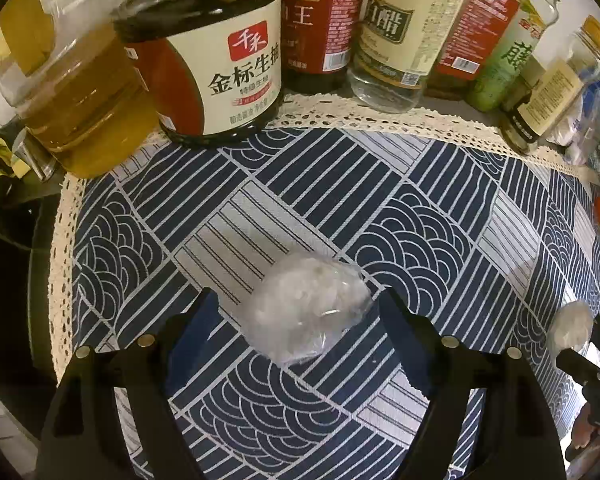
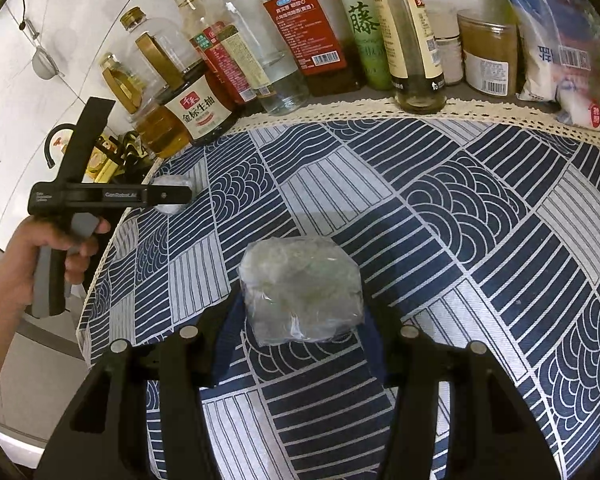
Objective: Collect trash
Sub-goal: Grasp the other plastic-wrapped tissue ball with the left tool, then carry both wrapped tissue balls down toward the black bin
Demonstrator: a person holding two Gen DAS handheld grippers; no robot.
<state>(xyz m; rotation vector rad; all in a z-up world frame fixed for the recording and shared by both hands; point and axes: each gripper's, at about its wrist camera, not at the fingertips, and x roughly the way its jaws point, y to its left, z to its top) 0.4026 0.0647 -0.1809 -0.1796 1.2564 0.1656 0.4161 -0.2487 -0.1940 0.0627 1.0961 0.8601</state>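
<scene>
Left tongs (image 1: 296,312): spread apart, nothing clamped. Crumpled plastic wad (image 1: 306,306) is seen lower centre of frame, resting on patterned cloth (image 1: 420,208) of worktop, between fingers, apparently untouched.

Right tongs (image 2: 300,320): spread apart likewise. Second plastic wad (image 2: 300,288) is straddled, lower centre. Each wad lies directly ahead of its own tongs; closing judged sufficient.

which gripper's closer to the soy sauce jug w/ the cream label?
Left. The left gripper straddles a plastic wad just short of the soy sauce jug; the right gripper sits farther back, around another wad.
</scene>
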